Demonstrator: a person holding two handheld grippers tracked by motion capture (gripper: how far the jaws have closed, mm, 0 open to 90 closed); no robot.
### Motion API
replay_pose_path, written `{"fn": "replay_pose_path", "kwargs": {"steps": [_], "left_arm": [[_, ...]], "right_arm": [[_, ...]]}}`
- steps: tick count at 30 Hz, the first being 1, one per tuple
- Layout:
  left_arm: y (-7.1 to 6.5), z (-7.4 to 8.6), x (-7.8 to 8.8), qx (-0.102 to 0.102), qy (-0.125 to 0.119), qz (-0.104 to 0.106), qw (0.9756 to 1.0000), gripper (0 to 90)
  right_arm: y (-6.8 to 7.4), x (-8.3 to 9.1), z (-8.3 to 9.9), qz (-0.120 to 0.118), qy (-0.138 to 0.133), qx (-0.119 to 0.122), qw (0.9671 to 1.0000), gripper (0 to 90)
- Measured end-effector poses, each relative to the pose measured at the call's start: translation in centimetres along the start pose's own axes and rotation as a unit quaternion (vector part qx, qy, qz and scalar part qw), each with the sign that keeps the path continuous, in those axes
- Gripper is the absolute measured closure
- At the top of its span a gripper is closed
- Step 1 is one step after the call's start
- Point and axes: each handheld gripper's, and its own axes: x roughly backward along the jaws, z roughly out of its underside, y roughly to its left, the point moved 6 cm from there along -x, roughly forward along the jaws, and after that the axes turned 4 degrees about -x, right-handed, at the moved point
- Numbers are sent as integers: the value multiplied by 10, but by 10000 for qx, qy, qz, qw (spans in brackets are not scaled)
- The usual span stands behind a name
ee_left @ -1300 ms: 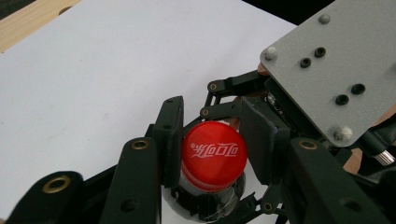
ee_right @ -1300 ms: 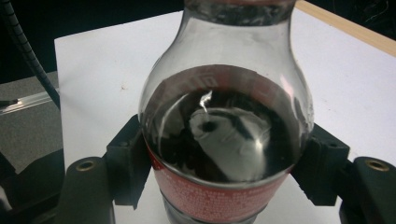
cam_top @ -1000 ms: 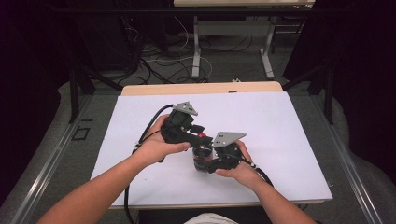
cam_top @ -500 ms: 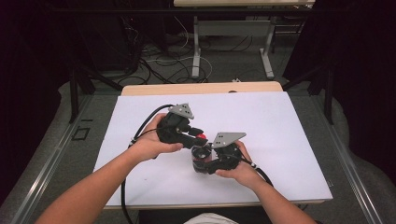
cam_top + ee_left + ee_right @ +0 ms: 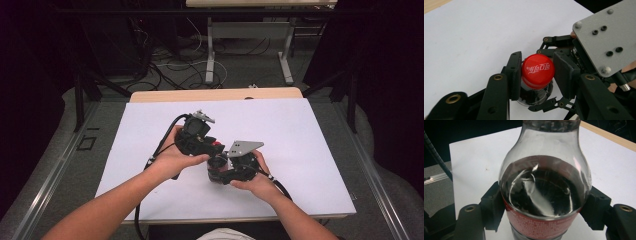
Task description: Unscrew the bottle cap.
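Note:
A small cola bottle (image 5: 544, 187) with dark liquid and a red label stands on the white table sheet (image 5: 300, 135). My right gripper (image 5: 544, 212) is shut on its body, one pad on each side; it also appears in the high view (image 5: 220, 167). From above, my left gripper (image 5: 537, 72) reaches down over the red cap (image 5: 538, 67), with a pad touching each side. Its jaws have just been opening a little, and the cap is still between them. In the high view the left gripper (image 5: 216, 146) sits above the red cap (image 5: 217, 145), both held near the table's middle.
The right gripper's grey plate (image 5: 604, 37) stands close to the right of the cap. Cables trail from both grippers toward the near table edge (image 5: 150, 165). A wooden strip (image 5: 215, 95) borders the sheet's far side, with table legs and floor cables beyond.
The left gripper has shifted and turned slightly over the cap. The right hand and the bottle have stayed where they were.

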Motion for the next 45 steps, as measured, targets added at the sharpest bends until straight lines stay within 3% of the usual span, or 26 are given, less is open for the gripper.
{"fn": "replay_pose_path", "kwargs": {"steps": [1, 3, 8, 9, 11, 14, 15, 18, 27, 32, 35, 36, 37, 38, 41, 45], "left_arm": [[0, -1, 0, -33, -85, 167, 9998, 565], [2, -4, 1, -196, -328, 361, 9986, 444], [11, -4, 5, -587, -393, 677, 9952, 438], [12, -3, 7, -703, -306, 816, 9937, 440], [15, -1, 5, -855, -375, 898, 9916, 445], [15, 2, 4, -931, -429, 1255, 9868, 445], [16, 4, 6, -995, -315, 1392, 9848, 450], [19, 5, 4, -1120, -344, 1282, 9848, 474], [15, 4, 2, -1305, -230, 1372, 9816, 573], [12, 3, 1, -1407, -121, 1194, 9828, 612], [11, 3, 2, -1013, -46, 1006, 9897, 612], [9, 2, 1, -862, -42, 837, 9927, 613], [7, 2, 0, -573, -100, 732, 9956, 613], [6, 1, 0, -415, -47, 635, 9971, 613], [2, 0, -1, -2, -95, 242, 9997, 613], [-3, -1, -3, 582, -133, -110, 9982, 612]], "right_arm": [[0, 0, 0, 0, 0, 0, 10000, 300], [-1, 1, 0, -11, -13, -29, 10000, 300], [-1, 1, 0, -78, -32, -16, 10000, 300], [0, 1, 0, -113, -25, -24, 9999, 300], [1, 1, -1, -153, -24, -4, 9999, 300], [3, 1, -1, -199, -11, 11, 9998, 300], [3, 1, -1, -194, -21, 33, 9998, 300], [4, 1, -1, -219, -41, 52, 9997, 300], [5, 0, -1, -226, -35, 141, 9996, 300], [5, 1, 0, -209, -2, 100, 9997, 300], [5, 0, 0, -179, -10, 77, 9998, 300], [5, 0, -1, -175, -12, 61, 9998, 300], [5, 0, -1, -163, -4, 41, 9999, 300], [5, 0, -1, -148, -8, 19, 9999, 300], [3, 0, 0, -85, -16, -23, 10000, 300], [2, 1, 0, -78, 1, -15, 10000, 300]]}}
